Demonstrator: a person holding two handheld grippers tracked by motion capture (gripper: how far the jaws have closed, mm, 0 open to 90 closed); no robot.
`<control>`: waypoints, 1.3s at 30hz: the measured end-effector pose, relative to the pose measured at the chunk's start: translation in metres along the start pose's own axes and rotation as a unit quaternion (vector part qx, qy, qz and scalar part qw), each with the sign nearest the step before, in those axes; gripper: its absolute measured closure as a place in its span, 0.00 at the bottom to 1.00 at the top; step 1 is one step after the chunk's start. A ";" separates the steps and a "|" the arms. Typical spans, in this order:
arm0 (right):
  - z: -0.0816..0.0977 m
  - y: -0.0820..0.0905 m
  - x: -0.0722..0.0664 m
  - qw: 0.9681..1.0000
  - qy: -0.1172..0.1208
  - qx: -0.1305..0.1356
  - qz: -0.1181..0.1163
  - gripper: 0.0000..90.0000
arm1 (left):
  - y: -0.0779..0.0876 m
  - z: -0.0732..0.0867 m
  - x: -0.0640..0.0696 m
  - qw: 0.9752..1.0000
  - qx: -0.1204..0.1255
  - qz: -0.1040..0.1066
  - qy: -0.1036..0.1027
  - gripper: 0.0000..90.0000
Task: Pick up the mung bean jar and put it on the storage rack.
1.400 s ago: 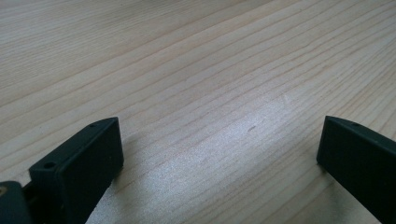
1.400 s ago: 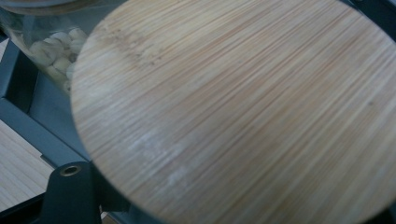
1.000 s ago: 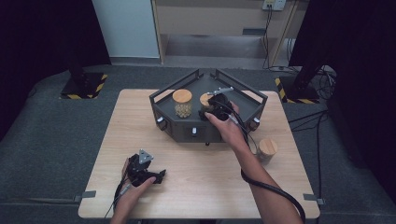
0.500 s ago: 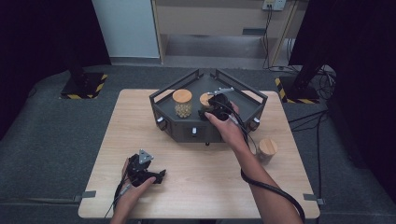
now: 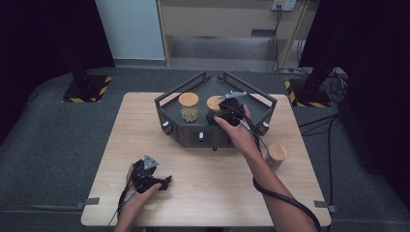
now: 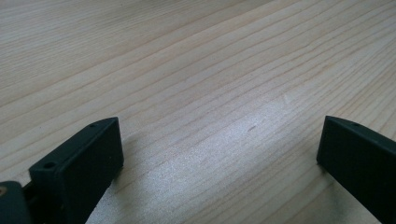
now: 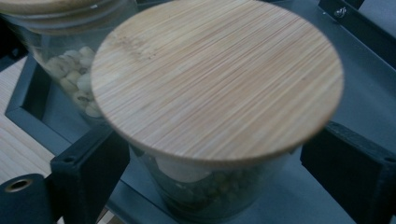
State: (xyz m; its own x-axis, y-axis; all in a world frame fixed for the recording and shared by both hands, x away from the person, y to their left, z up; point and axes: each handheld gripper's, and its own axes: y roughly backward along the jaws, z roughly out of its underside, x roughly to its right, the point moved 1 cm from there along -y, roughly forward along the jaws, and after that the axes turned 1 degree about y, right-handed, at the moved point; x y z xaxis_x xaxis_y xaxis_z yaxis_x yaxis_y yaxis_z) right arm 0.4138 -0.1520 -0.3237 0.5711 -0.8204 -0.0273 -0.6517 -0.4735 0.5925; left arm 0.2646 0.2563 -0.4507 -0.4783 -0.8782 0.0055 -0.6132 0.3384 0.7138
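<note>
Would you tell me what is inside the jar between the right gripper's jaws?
Through the jar glass below its bamboo lid, small greenish beans show; the lid covers everything higher.

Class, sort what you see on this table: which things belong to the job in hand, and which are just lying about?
In the job: right tongs, open around the bamboo-lidded jar; dark tray.
Lying about: jar of pale beans; third jar on the table; left tongs.

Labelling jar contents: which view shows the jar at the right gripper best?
Right gripper view: the jar is close up, its bamboo lid and greenish contents visible through the glass. High view shows it small, half hidden by the hand. Left gripper view shows table.
</note>
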 end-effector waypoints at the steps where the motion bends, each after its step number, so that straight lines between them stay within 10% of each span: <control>1: 0.001 0.002 0.000 1.000 0.000 0.003 0.000 0.07 | 0.000 0.000 0.000 1.000 0.000 0.000 0.000 0.00; 39: 0.038 0.054 0.002 0.999 0.005 0.033 -0.017 0.03 | 0.000 0.000 0.000 1.000 0.000 0.000 0.000 0.00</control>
State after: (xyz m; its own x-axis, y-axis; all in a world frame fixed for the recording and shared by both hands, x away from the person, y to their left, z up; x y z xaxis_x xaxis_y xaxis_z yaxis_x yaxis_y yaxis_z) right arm 0.3609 -0.1911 -0.3228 0.5986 -0.8001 -0.0392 -0.6623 -0.5219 0.5376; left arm 0.2645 0.2563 -0.4507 -0.4783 -0.8782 0.0055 -0.6132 0.3385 0.7137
